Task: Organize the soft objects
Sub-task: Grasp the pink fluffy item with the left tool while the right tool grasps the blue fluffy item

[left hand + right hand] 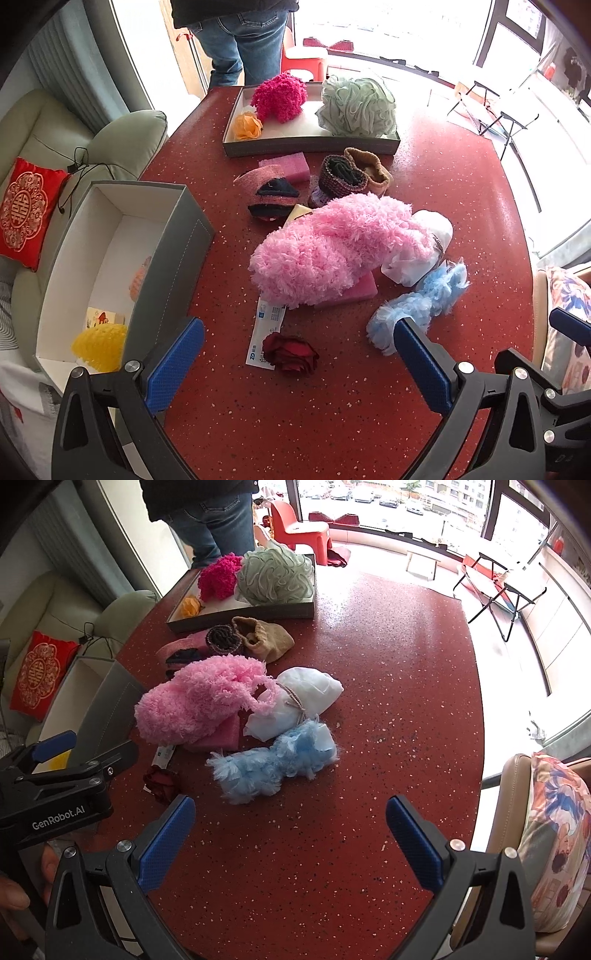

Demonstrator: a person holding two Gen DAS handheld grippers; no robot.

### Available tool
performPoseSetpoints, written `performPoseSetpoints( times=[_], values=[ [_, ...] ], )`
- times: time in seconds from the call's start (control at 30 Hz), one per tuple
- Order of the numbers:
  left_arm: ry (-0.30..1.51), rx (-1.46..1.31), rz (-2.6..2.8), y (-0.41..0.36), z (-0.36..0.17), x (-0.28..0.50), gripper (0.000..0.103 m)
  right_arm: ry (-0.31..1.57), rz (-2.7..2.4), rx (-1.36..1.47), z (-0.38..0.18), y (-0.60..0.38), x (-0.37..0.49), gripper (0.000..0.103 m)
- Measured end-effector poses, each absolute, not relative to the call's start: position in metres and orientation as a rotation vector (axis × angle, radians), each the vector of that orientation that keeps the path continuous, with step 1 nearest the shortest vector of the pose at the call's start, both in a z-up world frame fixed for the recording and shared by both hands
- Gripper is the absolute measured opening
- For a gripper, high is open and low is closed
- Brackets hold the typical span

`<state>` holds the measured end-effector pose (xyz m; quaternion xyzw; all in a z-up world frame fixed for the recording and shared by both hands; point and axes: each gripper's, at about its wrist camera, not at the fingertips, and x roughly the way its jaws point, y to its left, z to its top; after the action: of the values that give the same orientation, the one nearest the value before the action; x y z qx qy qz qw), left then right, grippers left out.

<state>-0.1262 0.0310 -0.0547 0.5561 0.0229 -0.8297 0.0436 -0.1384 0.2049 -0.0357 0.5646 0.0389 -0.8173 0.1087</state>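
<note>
We held both tools above a speckled red table [332, 424] strewn with soft goods. The left gripper [299, 365], low in its frame, stood with blue ribbed pads wide apart and nothing between them; the right gripper [291, 838] was likewise spread and empty, low in its own view.

At the centre of both frames lay a shaggy pale-pink yarn bundle [328, 251], resting on a flat pink sponge [351, 291] and touching a crinkled white mesh pouf [421, 247]. Just below it to the right sprawled a feathery light-blue tuft [273, 764]. A dark red fabric rose [291, 354] sat on a printed paper slip [266, 332] near the lower middle of the left view.

Towards the top, a shallow grey tray [310, 144] held a fuzzy magenta ball [280, 96], a ruffled sage-green bath pouf [356, 107] and a small orange flower [247, 125]. Knitted socks [354, 173] lay bunched just in front of it. At lower left, a deep grey box [173, 251] with white lining contained a fluffy yellow piece [99, 347]. A person in jeans [243, 40] stood beyond the table.
</note>
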Motion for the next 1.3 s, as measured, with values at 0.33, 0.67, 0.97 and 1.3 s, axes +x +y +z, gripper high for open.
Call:
performPoseSetpoints(
  times=[0.33,0.67,0.97,1.3],
  values=[
    [-0.002,1.722,-2.692,0.017,-0.070,-0.160,0.103,0.057,-2.470,1.715,-0.050,0.199,-0.145,0.103],
    [-0.392,1.872,-2.812,0.041,-0.104,-0.210,0.102,-0.204,-2.501,1.835,-0.091,0.183,-0.168,0.091],
    [-0.374,2.132,-2.725,0.049,-0.147,-0.230,0.060,-0.266,-2.457,1.924,-0.138,0.168,-0.186,0.072],
    [-0.204,2.106,-2.747,0.046,-0.130,-0.212,0.045,-0.270,-2.362,1.924,-0.158,0.164,-0.188,0.019]
  ],
)
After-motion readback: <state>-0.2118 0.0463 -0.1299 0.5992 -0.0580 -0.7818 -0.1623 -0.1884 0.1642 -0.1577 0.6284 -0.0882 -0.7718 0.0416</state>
